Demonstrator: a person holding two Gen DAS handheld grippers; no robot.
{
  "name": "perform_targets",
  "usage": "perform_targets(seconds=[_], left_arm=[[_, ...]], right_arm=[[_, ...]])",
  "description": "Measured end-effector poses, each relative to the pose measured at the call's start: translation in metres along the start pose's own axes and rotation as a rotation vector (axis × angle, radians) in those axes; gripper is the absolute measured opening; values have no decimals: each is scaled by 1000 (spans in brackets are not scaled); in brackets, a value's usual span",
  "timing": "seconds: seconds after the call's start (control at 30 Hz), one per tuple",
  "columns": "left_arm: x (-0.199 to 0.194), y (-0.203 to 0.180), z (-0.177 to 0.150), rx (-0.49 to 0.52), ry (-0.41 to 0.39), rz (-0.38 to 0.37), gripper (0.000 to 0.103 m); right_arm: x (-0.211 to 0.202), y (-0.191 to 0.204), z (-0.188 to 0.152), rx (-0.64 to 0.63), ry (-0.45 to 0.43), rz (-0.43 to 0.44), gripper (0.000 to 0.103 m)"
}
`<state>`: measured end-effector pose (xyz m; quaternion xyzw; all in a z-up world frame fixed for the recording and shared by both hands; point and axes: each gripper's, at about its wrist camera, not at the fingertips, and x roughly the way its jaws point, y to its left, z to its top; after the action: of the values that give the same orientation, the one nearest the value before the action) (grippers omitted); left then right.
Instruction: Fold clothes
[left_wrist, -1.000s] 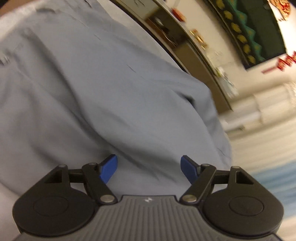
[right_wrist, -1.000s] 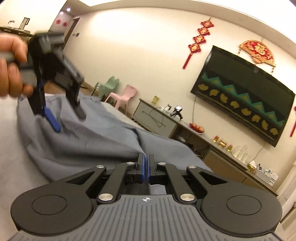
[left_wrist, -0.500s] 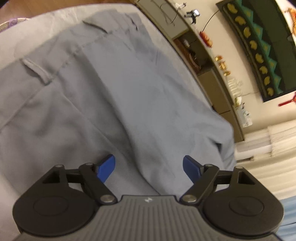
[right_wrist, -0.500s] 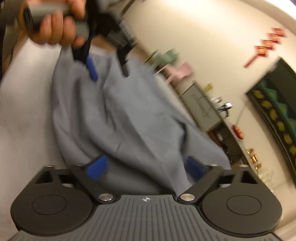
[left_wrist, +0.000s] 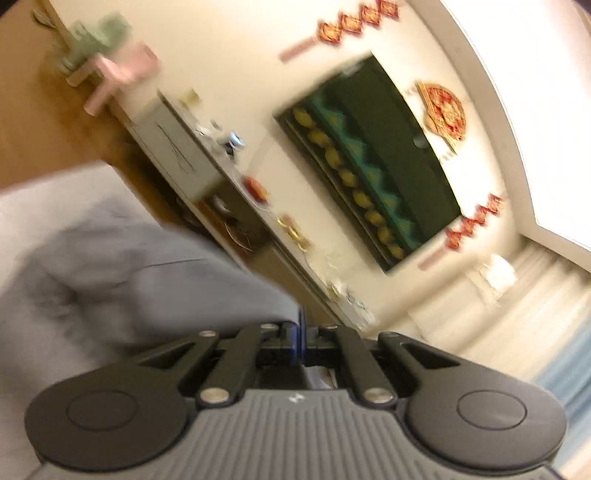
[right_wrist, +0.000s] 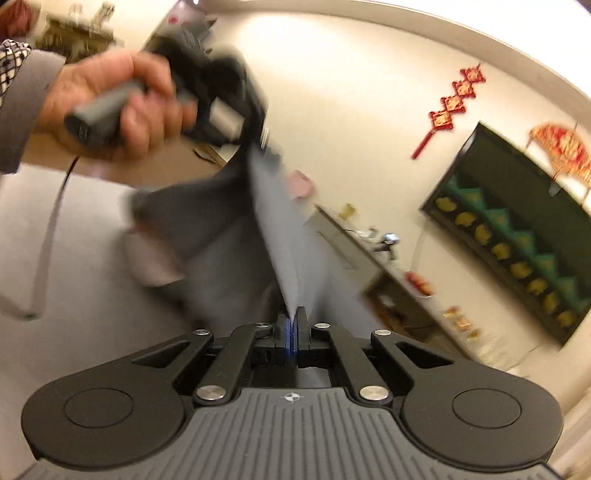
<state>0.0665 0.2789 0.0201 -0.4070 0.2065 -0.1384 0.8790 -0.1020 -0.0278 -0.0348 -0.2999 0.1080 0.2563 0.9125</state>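
A grey garment (right_wrist: 229, 236) hangs lifted above a pale padded surface (right_wrist: 74, 258), stretched between two hand-held grippers. The right gripper (right_wrist: 291, 328) has its fingers pressed together on one edge of the cloth. The left gripper (left_wrist: 301, 332) is likewise clamped on an edge; the right view shows a hand (right_wrist: 110, 107) holding it higher up. The pictures are blurred. The thin edge could slip from either grip if the two pull apart too hard, and uneven lifting would let the cloth bunch instead of folding flat. Beyond stand a low cabinet (right_wrist: 354, 251) with small objects, a dark wall panel (right_wrist: 517, 229) and red hanging ornaments (right_wrist: 454, 99), all well apart.
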Motion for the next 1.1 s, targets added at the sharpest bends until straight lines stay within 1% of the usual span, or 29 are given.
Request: perform_targets(seconds=[0.03,0.07,0.1,0.13,0.17,0.2,0.23,0.27,0.3,0.33,0.37,0.4,0.47,0.5,0.57,0.6,0.63,0.67,0.7,0.73,0.77,0.83,0.9,0.93,0.97,1.0,1.03,1.07,1.1], left_arm=[[-4,14,-12,-26,40,109,3],[-2,27,-22,-51,88,179,6],[0,41,-32,-75,136,246,9],[0,46,-37,-83,151,271,16],[0,50,-40,-91,164,293,25],[0,55,-44,-98,177,314,32],[-2,56,-45,-109,178,317,48],[-3,56,-45,-126,166,319,58],[-11,59,-48,-136,147,318,61],[-18,61,-49,-141,133,312,67],[-8,58,-47,-141,131,306,71],[2,56,-46,-142,130,299,72],[15,53,-45,-150,139,297,79],[22,53,-46,-156,152,297,80],[32,50,-54,-150,180,323,79],[40,51,-56,-148,196,332,78],[45,51,-58,-143,203,330,69],[48,53,-58,-149,215,338,55],[52,55,-58,-154,227,348,46],[55,57,-59,-160,240,357,32],[57,61,-58,-174,245,346,30],[55,70,-56,-201,233,366,30],[53,78,-56,-225,222,379,35],[54,82,-55,-228,224,382,37],[57,85,-53,-224,231,382,36],[64,88,-49,-213,242,367,36],[73,87,-41,-175,248,361,24],[82,85,-34,-135,254,354,2],[95,81,-20,-85,254,354,1]], right_arm=[[-2,1,-10,50,25,30,3],[-3,2,-20,100,49,61,4],[-5,3,-30,150,74,91,11],[-7,4,-39,200,99,121,18],[-9,5,-49,250,123,151,37],[-11,6,-59,302,147,181,60],[-22,-5,-71,408,160,180,70],[-36,-19,-86,514,184,182,80],[-51,-33,-100,619,208,182,81],[-63,-49,-117,715,241,154,81],[-76,-66,-134,811,274,123,82],[-92,-85,-156,913,308,51,82],[-131,-123,-204,1120,347,-119,85],[-155,-143,-233,1246,356,-211,86],[-195,-173,-278,1488,349,-365,87],[-214,-184,-297,1583,328,-432,87],[-230,-190,-312,1635,310,-492,88],[-235,-196,-322,1665,306,-526,89],[-240,-203,-332,1696,301,-560,90],[-245,-209,-341,1726,297,-594,90],[-250,-216,-350,1755,293,-629,90],[-233,-229,-355,1711,331,-690,90],[-210,-239,-352,1640,367,-754,91],[-206,-242,-352,1622,376,-756,91],[-202,-245,-352,1604,385,-758,91],[-196,-250,-352,1597,386,-751,83],[-185,-256,-353,1593,392,-714,51],[-174,-263,-355,1589,397,-677,28],[-163,-270,-356,1584,401,-640,8]])
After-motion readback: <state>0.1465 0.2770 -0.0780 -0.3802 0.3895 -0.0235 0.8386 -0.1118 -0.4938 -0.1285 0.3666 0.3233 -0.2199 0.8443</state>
